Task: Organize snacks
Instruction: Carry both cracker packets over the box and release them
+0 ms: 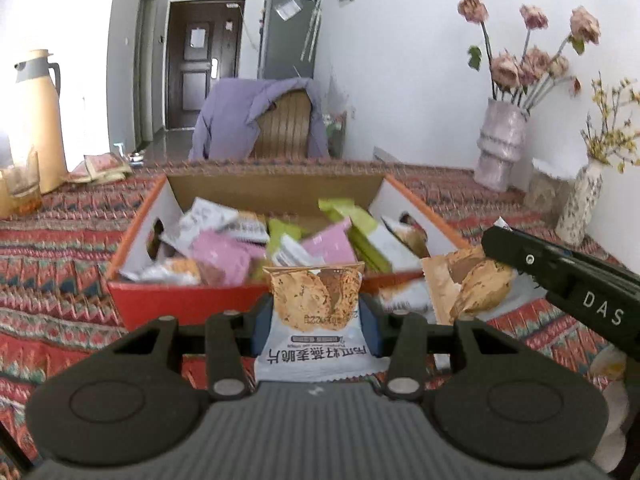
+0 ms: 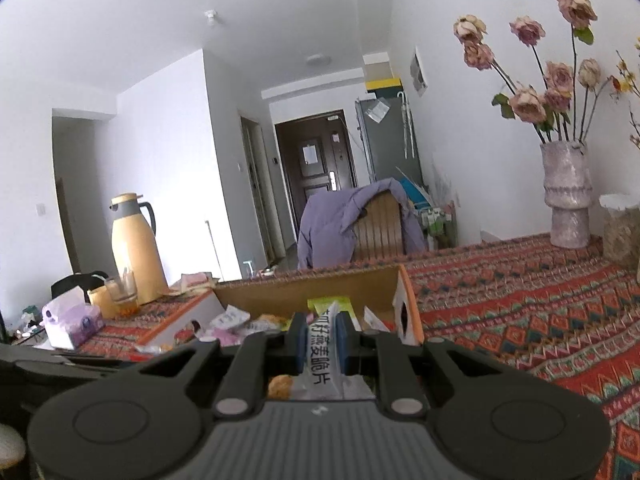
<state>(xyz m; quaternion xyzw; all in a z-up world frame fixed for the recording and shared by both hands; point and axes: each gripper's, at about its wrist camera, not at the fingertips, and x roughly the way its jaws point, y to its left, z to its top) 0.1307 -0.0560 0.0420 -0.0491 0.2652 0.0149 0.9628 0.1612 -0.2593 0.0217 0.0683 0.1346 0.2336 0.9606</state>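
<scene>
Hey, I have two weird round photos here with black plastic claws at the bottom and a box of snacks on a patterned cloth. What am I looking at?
These are two hand-held grippers, each with a wide-angle camera looking along its fingers; a person carries them. One picture comes from the left gripper, which grips a white cracker packet. The other comes from the right gripper, shut on a second packet; that gripper also shows at the right edge of the left picture. Ahead stands an open orange box full of snack packets on a patterned tablecloth, with a yellow jug and a vase of flowers.
</scene>
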